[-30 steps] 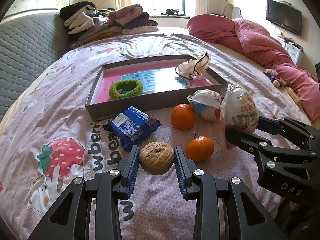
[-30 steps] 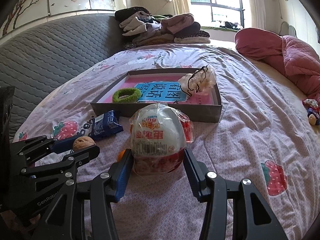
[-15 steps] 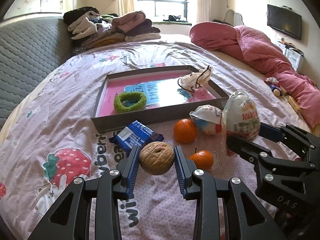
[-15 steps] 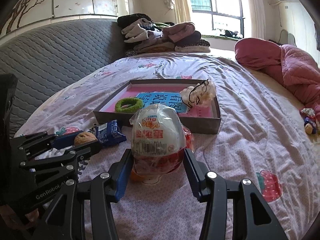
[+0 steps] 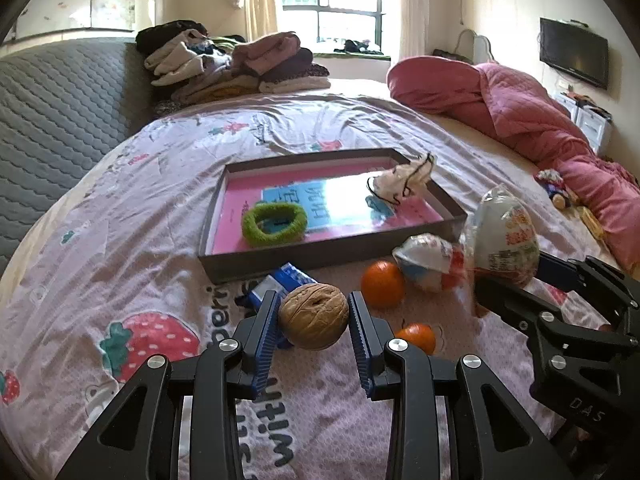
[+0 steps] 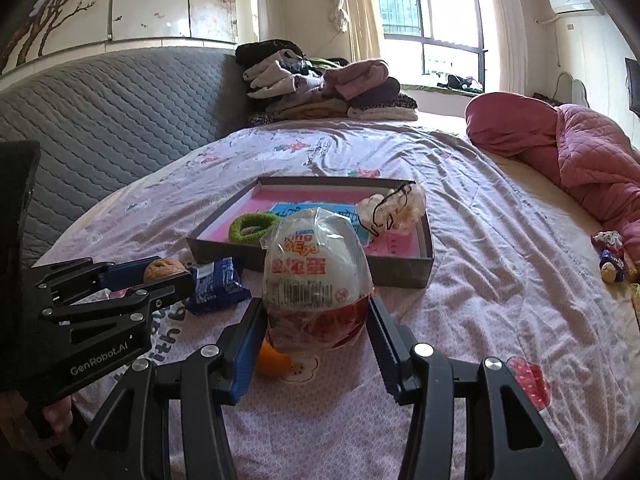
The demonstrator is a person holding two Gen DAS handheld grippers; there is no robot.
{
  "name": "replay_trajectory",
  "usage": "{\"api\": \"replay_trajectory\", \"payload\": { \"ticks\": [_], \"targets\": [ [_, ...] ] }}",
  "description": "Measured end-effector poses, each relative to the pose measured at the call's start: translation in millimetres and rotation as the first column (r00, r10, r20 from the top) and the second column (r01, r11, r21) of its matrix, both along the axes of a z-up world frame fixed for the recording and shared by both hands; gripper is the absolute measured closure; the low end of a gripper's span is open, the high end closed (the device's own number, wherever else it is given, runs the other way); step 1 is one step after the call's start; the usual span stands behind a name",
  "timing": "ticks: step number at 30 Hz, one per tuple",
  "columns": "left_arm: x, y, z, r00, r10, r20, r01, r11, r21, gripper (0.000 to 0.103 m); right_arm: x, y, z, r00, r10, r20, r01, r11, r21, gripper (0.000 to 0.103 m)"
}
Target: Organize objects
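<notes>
The left tongs (image 5: 313, 316) are clamping a walnut (image 5: 313, 316) between their blue pads, holding it clear of the bed sheet (image 5: 120, 248), and the right tongs (image 6: 316, 316) are gripping a wrapped toy egg (image 6: 316, 268) by its red lower half, its long axis standing upright with the narrow end on top. Both loads are hanging in front of the near wall of the shallow tray (image 5: 320, 256), which is lying on the bed with its long side running across the view.

The tray is the landmark here: from the walnut it is lying straight ahead and slightly down, with a blue snack packet (image 5: 280, 280) sitting between them, just in front of the tray's near wall. From the egg, the tray is ahead and a little to the left, its near right corner being the closest part. Inside the tray a green hair tie (image 5: 275, 224) is occupying the near left part and a white pouch with a black cord (image 5: 404, 184) is sitting toward the far right corner, so the middle is the free ground.

Two oranges (image 5: 383, 284) and a second wrapped egg (image 5: 430, 268) are waiting on the sheet just in front of the tray's near right corner. Judging by how they are placed, the left tongs seem nearer the tray's open middle, so the walnut probably goes in first, needing only to be carried forward over the near wall
</notes>
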State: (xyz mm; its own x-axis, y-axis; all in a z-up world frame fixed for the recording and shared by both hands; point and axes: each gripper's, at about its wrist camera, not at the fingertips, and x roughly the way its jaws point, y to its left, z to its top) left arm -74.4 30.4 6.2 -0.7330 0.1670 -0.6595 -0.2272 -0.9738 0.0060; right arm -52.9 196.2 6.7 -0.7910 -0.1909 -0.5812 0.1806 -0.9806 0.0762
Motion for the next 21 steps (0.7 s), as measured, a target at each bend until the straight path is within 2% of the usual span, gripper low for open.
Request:
{"api": "replay_trajectory", "payload": {
  "ticks": [10, 11, 15, 17, 21],
  "targets": [
    [-9, -5, 10, 0.999, 0.026, -0.022, -0.025, 1.0, 0.004, 0.068, -3, 1, 11, 1.0, -0.007, -0.027, 0.007, 1.0, 0.008, 0.055],
    [-10, -5, 10, 0.999, 0.027, -0.022, -0.026, 1.0, 0.004, 0.068, -3, 0, 11, 1.0, -0.008, -0.029, 0.008, 1.0, 0.008, 0.06],
    [-11, -6, 10, 0.999, 0.033, -0.02, -0.033, 0.999, 0.007, 0.068, -10, 0, 8, 1.0, -0.015, -0.009, 0.015, 0.999, 0.035, 0.065],
    [-11, -6, 9, 0.999, 0.03, -0.015, -0.03, 0.999, 0.011, 0.068, -15, 1, 2, 1.0, -0.009, 0.02, 0.008, 1.0, 0.023, 0.077],
    [-12, -6, 10, 0.999, 0.029, -0.018, -0.029, 1.0, 0.013, 0.068, -19, 1, 0, 1.0, -0.004, 0.028, 0.003, 1.0, 0.02, 0.08]
  ]
}}
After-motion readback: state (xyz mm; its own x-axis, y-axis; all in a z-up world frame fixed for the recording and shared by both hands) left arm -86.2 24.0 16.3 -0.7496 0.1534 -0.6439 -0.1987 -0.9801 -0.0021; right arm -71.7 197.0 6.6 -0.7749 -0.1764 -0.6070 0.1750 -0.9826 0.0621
